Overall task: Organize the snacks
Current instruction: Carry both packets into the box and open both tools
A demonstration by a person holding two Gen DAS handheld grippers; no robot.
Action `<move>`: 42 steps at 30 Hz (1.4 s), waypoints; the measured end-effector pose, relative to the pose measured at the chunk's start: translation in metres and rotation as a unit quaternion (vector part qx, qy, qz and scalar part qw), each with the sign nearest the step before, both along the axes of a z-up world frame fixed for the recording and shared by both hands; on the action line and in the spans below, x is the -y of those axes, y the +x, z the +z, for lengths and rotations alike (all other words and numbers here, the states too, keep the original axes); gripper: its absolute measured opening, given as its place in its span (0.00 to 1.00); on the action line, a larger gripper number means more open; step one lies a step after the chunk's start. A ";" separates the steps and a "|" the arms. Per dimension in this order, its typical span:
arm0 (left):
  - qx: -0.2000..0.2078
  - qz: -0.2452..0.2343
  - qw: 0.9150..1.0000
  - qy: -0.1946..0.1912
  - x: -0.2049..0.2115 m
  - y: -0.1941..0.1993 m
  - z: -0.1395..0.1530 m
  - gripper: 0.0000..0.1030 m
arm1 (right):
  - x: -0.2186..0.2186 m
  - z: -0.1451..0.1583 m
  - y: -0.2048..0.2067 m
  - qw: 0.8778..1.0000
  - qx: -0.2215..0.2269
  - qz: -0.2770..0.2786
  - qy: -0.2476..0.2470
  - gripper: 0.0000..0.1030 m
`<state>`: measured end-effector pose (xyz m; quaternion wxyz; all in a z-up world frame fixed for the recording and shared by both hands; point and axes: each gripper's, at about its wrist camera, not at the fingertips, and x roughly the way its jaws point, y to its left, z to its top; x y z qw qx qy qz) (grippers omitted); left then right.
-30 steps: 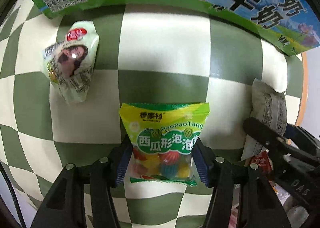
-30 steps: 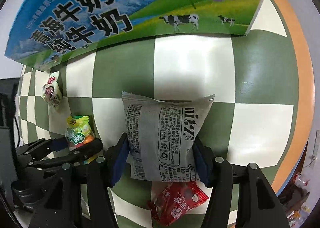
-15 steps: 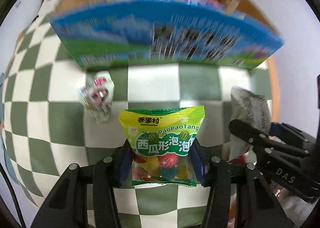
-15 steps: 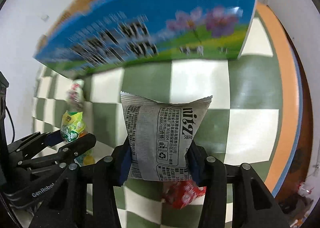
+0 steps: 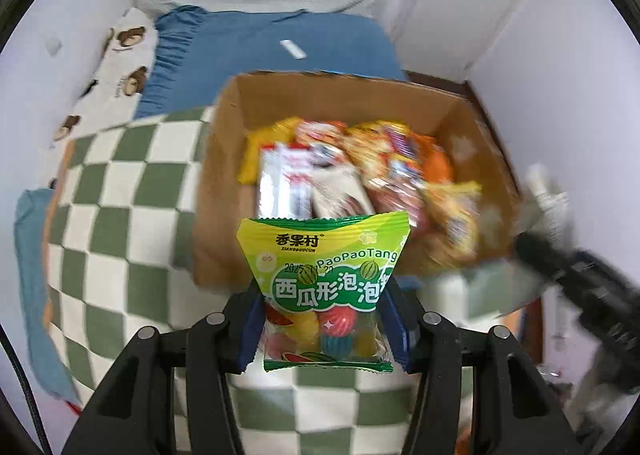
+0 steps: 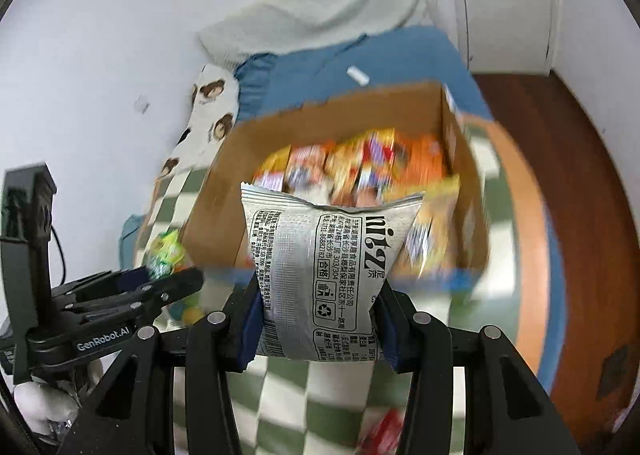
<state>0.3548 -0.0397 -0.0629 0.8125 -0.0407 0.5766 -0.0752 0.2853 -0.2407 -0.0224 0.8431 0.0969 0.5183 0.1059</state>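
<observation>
Left wrist | candy bag (image 5: 324,291) clamped between left tongs (image 5: 324,329)

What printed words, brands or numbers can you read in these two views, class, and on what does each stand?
"香果村", "XIANGGUOCUN", "PaoPaoTang", "西瓜形泡泡": green candy packet held in the left gripper.
"合格": grey snack packet held in the right gripper.
"GenRobot.AI": left gripper body.
Packets in the cardboard box: too blurred to read.
</observation>
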 end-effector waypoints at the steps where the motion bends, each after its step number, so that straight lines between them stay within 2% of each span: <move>1: -0.006 0.004 1.000 0.010 -0.003 0.012 -0.007 0.48 | -0.003 0.001 0.015 1.000 0.002 0.000 -0.010 0.49; 4: -0.031 0.010 0.999 0.042 -0.009 0.046 -0.028 0.48 | -0.002 -0.003 0.059 0.999 -0.003 -0.004 -0.034 0.49; 8: -0.075 0.014 0.995 0.072 -0.015 0.077 -0.065 0.48 | -0.006 -0.026 0.118 0.998 -0.034 -0.009 -0.055 0.49; 11: -0.098 0.021 0.992 0.077 -0.018 0.087 -0.080 0.49 | -0.008 -0.047 0.152 0.996 -0.054 -0.011 -0.071 0.49; 14: -0.107 0.030 0.992 0.065 -0.019 0.093 -0.088 0.50 | -0.007 -0.069 0.177 0.994 -0.077 -0.014 -0.081 0.49; 15: -0.106 0.033 0.992 0.063 -0.020 0.094 -0.089 0.52 | -0.007 -0.076 0.184 0.993 -0.086 -0.016 -0.082 0.49; 16: -0.106 0.033 0.992 0.060 -0.019 0.096 -0.090 0.65 | -0.003 -0.081 0.187 0.992 -0.093 -0.021 -0.078 0.51; 17: -0.105 0.034 0.992 0.058 -0.019 0.098 -0.089 0.78 | -0.001 -0.087 0.192 0.991 -0.103 -0.028 -0.076 0.62; 18: -0.103 0.035 0.992 0.057 -0.019 0.099 -0.088 0.82 | 0.001 -0.094 0.197 0.990 -0.114 -0.032 -0.073 0.73; 19: -0.098 0.036 0.993 0.055 -0.018 0.099 -0.087 0.86 | 0.003 -0.098 0.200 0.989 -0.122 -0.035 -0.069 0.89; 20: -0.093 0.036 0.994 0.053 -0.017 0.100 -0.085 0.86 | 0.005 -0.101 0.203 0.989 -0.125 -0.037 -0.066 0.93; 26: -0.080 0.035 0.995 0.049 -0.010 0.100 -0.076 0.86 | 0.006 -0.101 0.200 0.989 -0.123 -0.032 -0.070 0.93; 33: -0.046 0.036 0.997 0.046 -0.002 0.087 -0.059 0.86 | -0.001 -0.077 0.162 0.991 -0.099 -0.020 -0.082 0.93; 36: -0.030 0.038 0.998 0.041 0.000 0.076 -0.050 0.86 | -0.005 -0.066 0.144 0.992 -0.081 -0.018 -0.098 0.93; 38: -0.017 0.039 0.998 0.038 0.002 0.067 -0.044 0.86 | -0.006 -0.058 0.130 0.992 -0.073 -0.020 -0.103 0.97; 42: 0.012 0.035 0.998 0.047 0.005 0.048 -0.031 0.86 | -0.010 -0.042 0.106 0.992 -0.054 -0.016 -0.113 0.97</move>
